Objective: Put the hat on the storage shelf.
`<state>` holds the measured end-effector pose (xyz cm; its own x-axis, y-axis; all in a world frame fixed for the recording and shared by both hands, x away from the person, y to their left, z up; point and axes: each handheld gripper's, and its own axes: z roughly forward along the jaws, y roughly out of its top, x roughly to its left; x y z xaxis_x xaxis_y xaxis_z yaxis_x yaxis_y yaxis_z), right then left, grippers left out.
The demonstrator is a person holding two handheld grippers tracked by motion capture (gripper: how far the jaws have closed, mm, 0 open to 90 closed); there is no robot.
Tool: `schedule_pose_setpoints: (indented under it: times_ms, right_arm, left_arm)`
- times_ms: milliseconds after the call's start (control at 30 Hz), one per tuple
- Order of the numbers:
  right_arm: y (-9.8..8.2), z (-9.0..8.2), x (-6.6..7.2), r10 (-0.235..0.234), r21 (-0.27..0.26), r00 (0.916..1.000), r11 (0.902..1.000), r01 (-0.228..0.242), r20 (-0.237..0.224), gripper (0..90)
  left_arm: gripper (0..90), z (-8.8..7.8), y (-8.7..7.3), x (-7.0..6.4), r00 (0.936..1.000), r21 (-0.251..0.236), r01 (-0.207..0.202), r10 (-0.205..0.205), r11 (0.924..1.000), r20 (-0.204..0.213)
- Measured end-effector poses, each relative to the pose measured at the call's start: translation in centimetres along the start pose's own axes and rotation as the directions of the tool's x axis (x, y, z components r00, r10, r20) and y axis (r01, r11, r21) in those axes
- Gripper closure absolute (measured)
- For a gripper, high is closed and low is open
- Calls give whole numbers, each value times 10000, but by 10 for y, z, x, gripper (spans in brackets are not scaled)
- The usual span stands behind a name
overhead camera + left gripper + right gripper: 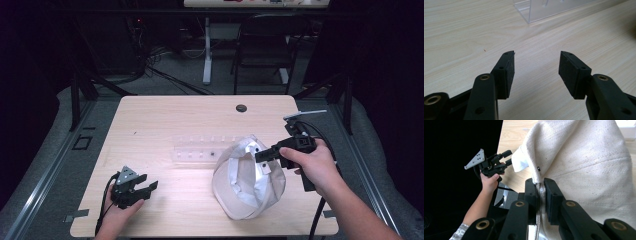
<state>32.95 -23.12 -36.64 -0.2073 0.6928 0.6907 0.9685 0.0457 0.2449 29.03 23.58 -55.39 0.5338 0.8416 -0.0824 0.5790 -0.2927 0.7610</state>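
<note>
A cream cloth cap (pixel 245 177) hangs over the middle right of the wooden table (pixel 165 115), lifted at one side. My right gripper (pixel 261 156) is shut on its edge; in the right gripper view the pads (pixel 541 198) pinch a seam of the cap (pixel 584 167). Near the table's front left corner my left gripper (pixel 145 187) rests low in the hand. Its jaws stand apart with nothing between them, and in the left gripper view the gripper (pixel 536 71) points over bare wood.
A clear plastic rack (pixel 200 150) lies across the table's middle, just behind the cap; its corner (pixel 536 10) shows ahead of the left gripper. A dark round grommet (pixel 241 108) sits near the far edge. A chair (pixel 265 45) stands beyond the table.
</note>
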Motion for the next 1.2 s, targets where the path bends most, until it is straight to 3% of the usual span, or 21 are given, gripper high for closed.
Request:
schedule_pose_setpoints:
  times_ms: [567,767,1200]
  right_arm:
    - [11,-31,1,391,-615,9992,9973,-390,8,820]
    - [17,-36,4,443,-724,9986,9963,-463,-285,820]
    - [30,-46,22,275,-900,9992,9955,-301,-300,820]
  left_arm:
    - [472,2,1,-6,9998,10,-175,175,9998,71]
    - [472,1,1,-7,9998,35,-158,157,9999,93]
    - [472,1,2,-9,9996,-25,-267,267,9996,120]
